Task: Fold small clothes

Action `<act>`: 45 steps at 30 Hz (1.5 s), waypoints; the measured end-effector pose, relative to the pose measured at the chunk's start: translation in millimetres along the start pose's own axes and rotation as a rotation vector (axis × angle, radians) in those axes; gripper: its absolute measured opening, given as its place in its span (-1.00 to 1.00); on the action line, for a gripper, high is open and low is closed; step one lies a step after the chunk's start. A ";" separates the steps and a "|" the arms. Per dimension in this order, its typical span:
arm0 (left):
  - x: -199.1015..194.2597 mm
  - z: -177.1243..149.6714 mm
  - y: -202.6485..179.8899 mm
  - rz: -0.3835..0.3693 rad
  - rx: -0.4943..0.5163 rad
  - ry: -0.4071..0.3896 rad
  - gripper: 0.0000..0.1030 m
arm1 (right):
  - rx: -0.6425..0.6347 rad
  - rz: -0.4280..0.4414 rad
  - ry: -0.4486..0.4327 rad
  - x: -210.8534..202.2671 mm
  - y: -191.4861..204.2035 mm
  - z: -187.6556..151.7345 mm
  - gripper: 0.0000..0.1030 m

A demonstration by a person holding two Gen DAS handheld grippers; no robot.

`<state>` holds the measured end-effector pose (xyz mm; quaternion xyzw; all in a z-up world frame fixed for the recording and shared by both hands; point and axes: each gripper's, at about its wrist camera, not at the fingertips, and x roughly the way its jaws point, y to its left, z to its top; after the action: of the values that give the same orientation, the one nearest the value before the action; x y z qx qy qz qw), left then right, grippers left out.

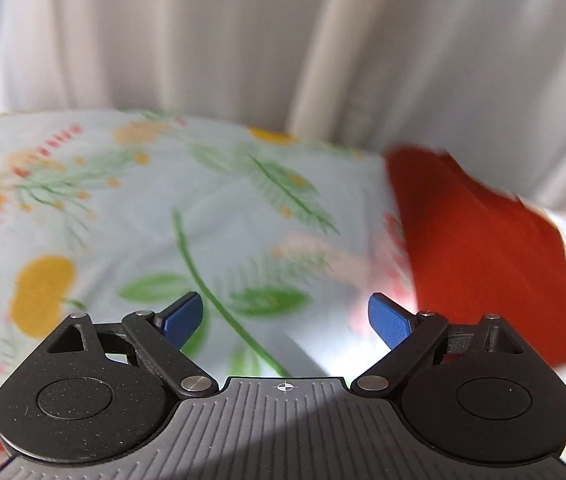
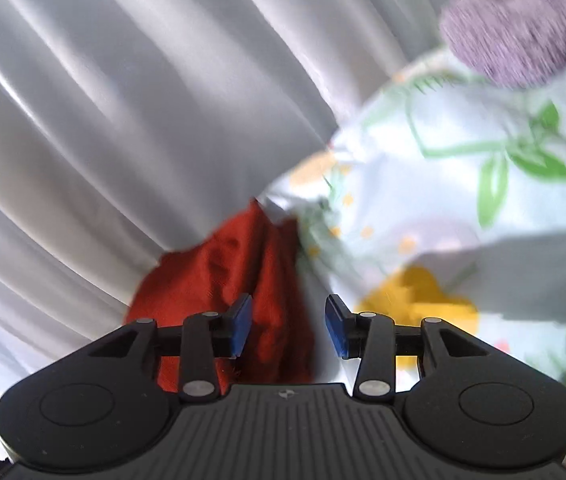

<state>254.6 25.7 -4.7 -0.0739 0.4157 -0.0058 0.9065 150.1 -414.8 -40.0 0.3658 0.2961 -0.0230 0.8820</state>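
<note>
The left tool (image 1: 285, 322) stands with its blue pads (image 1: 181, 318) spread wide and nothing between them, above a floral sheet (image 1: 155, 208) printed with green leaves and yellow and pink flowers. To the right of that tool, at the right of the frame, a folded red garment (image 1: 483, 248) lies flat on the sheet, apart from the pads. Pale curtains (image 1: 243, 36) hang behind, across the top of the frame.

The right tool (image 2: 287, 326) is partly open, its jaws empty. Past its left pad (image 2: 241, 322), at lower centre, the red garment (image 2: 243, 276) shows rumpled against the curtains (image 2: 123, 100). The floral sheet (image 2: 463, 184) fills the right side, and a blurred purple fuzzy cloth (image 2: 515, 28) sits in the upper right corner.
</note>
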 end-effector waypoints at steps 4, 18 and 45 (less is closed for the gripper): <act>7.6 31.1 -36.1 -0.118 -0.017 -0.059 0.87 | -0.078 0.121 0.060 34.2 44.4 13.3 -0.18; 94.1 63.4 -166.8 -0.068 0.134 -0.078 0.88 | -0.149 -0.017 0.142 203.2 72.9 50.2 -0.82; 170.1 69.3 -155.4 -0.073 0.003 0.045 0.97 | -0.134 -0.047 0.017 202.8 59.4 42.3 -1.00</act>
<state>426.1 -131.2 -66.6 -0.0874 0.4328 -0.0410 0.8963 353.8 -363.6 -88.2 0.2990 0.3130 -0.0209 0.9012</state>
